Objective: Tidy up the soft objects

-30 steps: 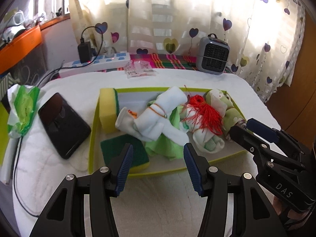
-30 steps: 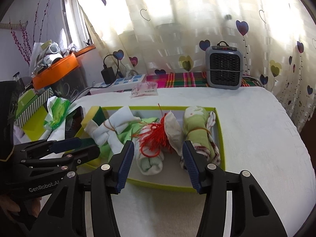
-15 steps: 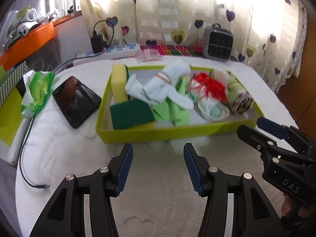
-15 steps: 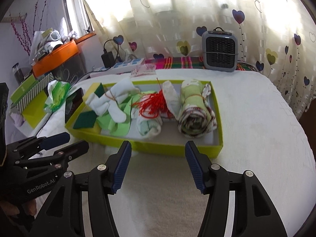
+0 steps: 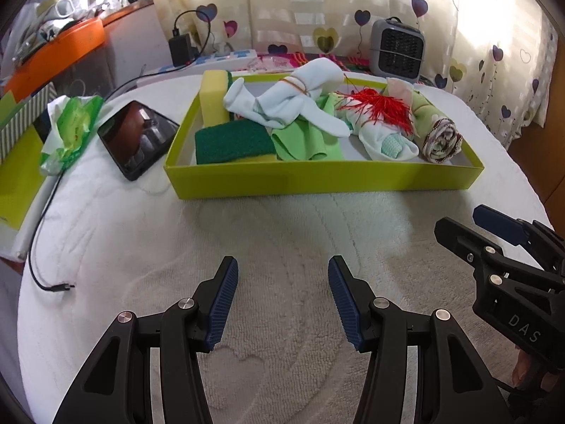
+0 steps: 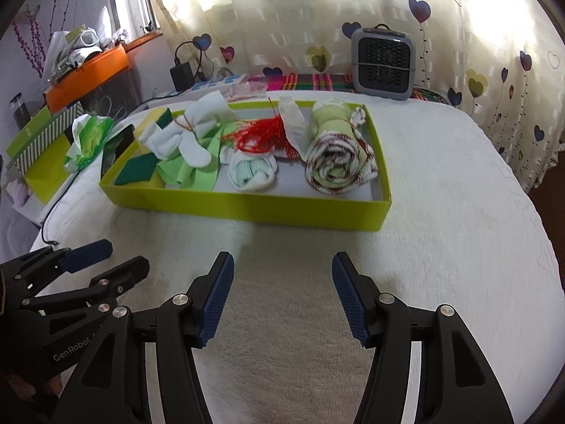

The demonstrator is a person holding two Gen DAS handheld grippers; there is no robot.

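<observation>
A lime-green tray (image 5: 317, 176) (image 6: 247, 206) on the white blanket holds soft items: a yellow sponge (image 5: 213, 97), a green scouring pad (image 5: 233, 141), white socks (image 5: 289, 102), a green cloth (image 5: 303, 139), a bundle with red tassel (image 5: 379, 109) (image 6: 261, 132) and a rolled green towel (image 5: 438, 134) (image 6: 339, 157). My left gripper (image 5: 280, 300) is open and empty, on the near side of the tray over the blanket. My right gripper (image 6: 282, 298) is open and empty, also short of the tray.
A black phone (image 5: 137, 137) and a green-white wrapper (image 5: 70, 127) lie left of the tray, with a black cable (image 5: 46, 229). A small grey heater (image 5: 397, 51) and a power strip (image 6: 215, 83) stand at the back. Boxes sit at the far left.
Both grippers have drawn back from over the tray towards me and now hover over the blanket in front of it. Both stayed open.
</observation>
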